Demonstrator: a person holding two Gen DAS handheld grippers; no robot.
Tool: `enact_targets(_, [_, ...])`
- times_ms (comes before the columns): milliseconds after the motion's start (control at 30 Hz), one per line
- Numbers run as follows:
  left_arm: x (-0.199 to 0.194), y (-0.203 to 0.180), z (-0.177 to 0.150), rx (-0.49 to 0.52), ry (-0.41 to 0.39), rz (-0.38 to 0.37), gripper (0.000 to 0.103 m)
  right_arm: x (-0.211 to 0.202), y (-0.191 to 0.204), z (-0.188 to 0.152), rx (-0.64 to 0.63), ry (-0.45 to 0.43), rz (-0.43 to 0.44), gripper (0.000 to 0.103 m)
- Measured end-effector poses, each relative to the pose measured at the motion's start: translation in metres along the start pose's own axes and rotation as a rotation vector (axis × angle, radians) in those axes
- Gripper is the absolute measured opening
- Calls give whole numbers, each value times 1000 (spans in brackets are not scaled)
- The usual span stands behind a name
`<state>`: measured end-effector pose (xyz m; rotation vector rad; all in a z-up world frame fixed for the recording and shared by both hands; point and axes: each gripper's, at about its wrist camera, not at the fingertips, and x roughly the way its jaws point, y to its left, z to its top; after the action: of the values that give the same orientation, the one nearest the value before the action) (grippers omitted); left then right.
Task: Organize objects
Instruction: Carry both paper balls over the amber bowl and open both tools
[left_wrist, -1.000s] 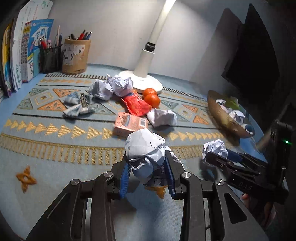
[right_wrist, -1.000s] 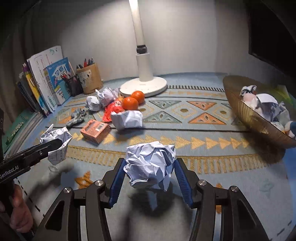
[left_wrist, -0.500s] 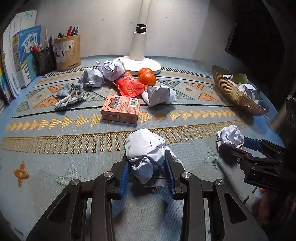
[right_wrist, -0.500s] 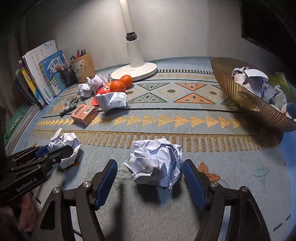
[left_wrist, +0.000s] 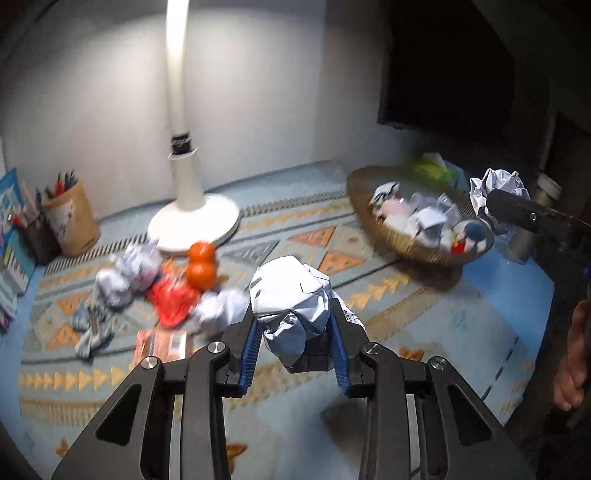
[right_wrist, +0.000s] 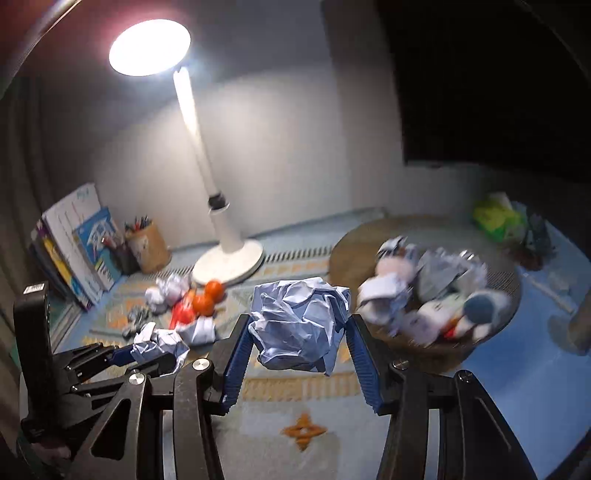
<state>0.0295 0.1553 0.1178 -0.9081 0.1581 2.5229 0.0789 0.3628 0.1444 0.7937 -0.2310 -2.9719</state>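
Observation:
My left gripper (left_wrist: 293, 332) is shut on a crumpled white paper ball (left_wrist: 290, 295) and holds it above the patterned mat. My right gripper (right_wrist: 301, 343) is shut on a second crumpled paper ball (right_wrist: 301, 321), lifted and close to the woven brown basket (right_wrist: 347, 247). In the left wrist view the right gripper's paper ball (left_wrist: 496, 188) hangs at the basket's (left_wrist: 360, 195) far right rim. The basket holds several paper balls and small toys. In the right wrist view the left gripper's paper ball (right_wrist: 159, 345) shows at lower left.
A white desk lamp (right_wrist: 229, 254) stands at the back. Two oranges (left_wrist: 199, 266), a red wrapper (left_wrist: 171, 302), loose paper balls (left_wrist: 127, 273) and an orange box (left_wrist: 160, 343) lie on the mat. A pen cup (left_wrist: 72, 218) and books (right_wrist: 74, 243) stand at the left.
Both grippers rose from the mat and swung right toward the basket. The right gripper, open around its paper ball half a second ago, has closed on it and lifted it.

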Motion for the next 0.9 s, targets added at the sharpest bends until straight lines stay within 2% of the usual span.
enact_targets(67, [11, -21, 30, 32, -36, -46, 31, -6, -27, 20, 51, -49, -46, 51])
enact_targets(133, [34, -39, 55, 42, -32, -73, 31, -10, -59, 34, 139, -96, -67, 51])
enact_targets(233, [70, -55, 83, -12, -32, -144, 31, -5, -104, 44, 286, -142, -8, 52])
enact_targets(300, [93, -65, 97, -51, -26, -197, 31, 13, -123, 52, 313, -116, -42, 52])
enact_targets(433, [137, -83, 111, -70, -1, -231, 31, 57, -146, 65, 319, -47, -81, 52])
enact_targets(567, [162, -98, 112, -19, 17, -213, 34, 97, -153, 73, 296, 14, -106, 52])
enact_targets(600, [166, -100, 112, -10, 22, -215, 48, 104, -152, 76, 285, 20, -110, 54])
enact_targets(633, [170, -101, 111, -4, 38, -223, 72, 109, -152, 78, 269, 24, -119, 63])
enact_targets(700, [171, -100, 108, -3, 62, -225, 98, 115, -150, 83, 254, 18, -129, 70])
enact_targets(900, [133, -87, 98, 13, 20, -210, 98, 97, -142, 74, 259, 26, -78, 70])
